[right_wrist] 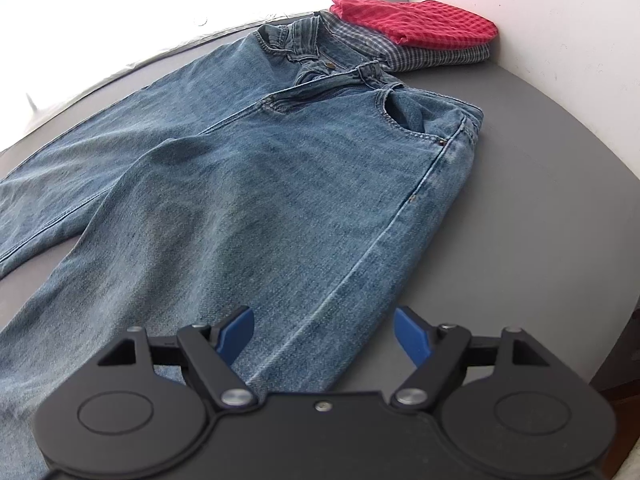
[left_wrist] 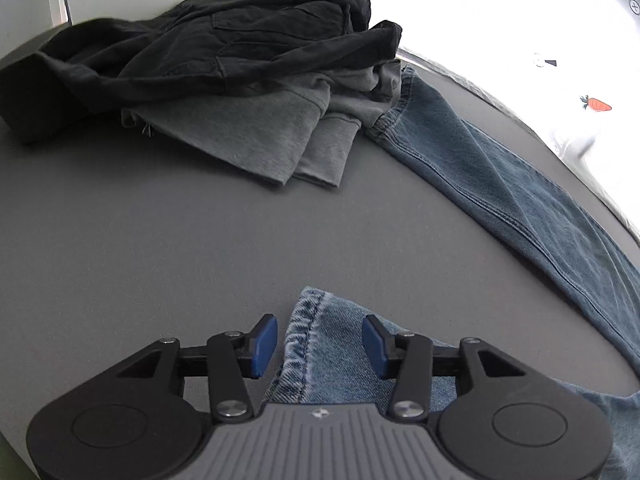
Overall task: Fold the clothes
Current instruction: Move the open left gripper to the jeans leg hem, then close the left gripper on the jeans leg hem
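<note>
My left gripper (left_wrist: 319, 346) hovers with fingers spread, a hem of the jeans (left_wrist: 320, 344) lying between them on the grey surface (left_wrist: 140, 240). My right gripper (right_wrist: 324, 336) is spread too, straddling the outer seam of a leg of the jeans (right_wrist: 248, 184), laid flat. Beyond sit a dark clothes pile (left_wrist: 224, 40) and folded plaid shirts (right_wrist: 416, 28).

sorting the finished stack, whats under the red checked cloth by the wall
A folded blue plaid garment lies directly under the red checked cloth. Only its edges show; anything beneath it is covered.
</note>
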### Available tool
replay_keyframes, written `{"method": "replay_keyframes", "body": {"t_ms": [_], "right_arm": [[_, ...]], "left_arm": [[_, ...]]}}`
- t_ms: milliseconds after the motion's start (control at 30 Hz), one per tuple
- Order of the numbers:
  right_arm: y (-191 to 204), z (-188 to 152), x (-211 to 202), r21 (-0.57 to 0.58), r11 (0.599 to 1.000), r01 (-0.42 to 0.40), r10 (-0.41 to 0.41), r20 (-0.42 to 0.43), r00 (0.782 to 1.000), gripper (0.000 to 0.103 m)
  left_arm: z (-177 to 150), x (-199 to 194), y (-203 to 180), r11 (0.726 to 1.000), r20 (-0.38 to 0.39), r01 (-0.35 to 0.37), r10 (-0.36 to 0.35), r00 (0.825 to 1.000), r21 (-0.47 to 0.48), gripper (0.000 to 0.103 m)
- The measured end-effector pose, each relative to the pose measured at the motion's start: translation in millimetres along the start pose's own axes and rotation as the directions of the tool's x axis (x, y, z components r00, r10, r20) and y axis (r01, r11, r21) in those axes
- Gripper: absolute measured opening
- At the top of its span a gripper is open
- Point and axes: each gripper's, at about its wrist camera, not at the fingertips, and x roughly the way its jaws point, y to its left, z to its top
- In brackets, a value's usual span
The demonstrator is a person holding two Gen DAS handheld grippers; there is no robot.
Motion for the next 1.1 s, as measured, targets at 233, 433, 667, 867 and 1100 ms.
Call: {"method": "replay_keyframes", "body": {"t_ms": [233,433,667,867,1100], "right_arm": [[-1.6,-13.9,-4.9,0.007,1.000,0.020,-0.020,-0.018,1.000,0.078],[-0.6,-26.4,-11.3,0.023,0.999,0.034,-0.033,-0.028,0.999,0.078],[9.7,-37.8,-18.5,-0.001,0.999,0.045,-0.045,-0.030,0.999,0.078],[12.6,-47.1,-30.4,-0.040,0.996,0.075,-0.075,-0.008,0.997,0.078],[2.2,-49.2,-40.5,-0.015,0.994,0.106,-0.105,0.013,0.994,0.078]], "left_arm": [[0.6,7.8,24.7,0.964,-0.118,0.240,-0.253,0.960,-0.119,0.048],[1.4,25.6,40.6,0.921,-0.193,0.342,-0.376,0.906,-0.188,0.053],[16.6,38.4,34.6,0.911,-0.149,0.369,-0.397,0.906,-0.184,0.055],[21.2,23.2,14.8,0.973,-0.074,0.124,-0.141,0.987,-0.194,0.002],[31.3,-22.7,11.5,0.975,0.022,0.044,-0.040,0.999,-0.216,0.003]]}}
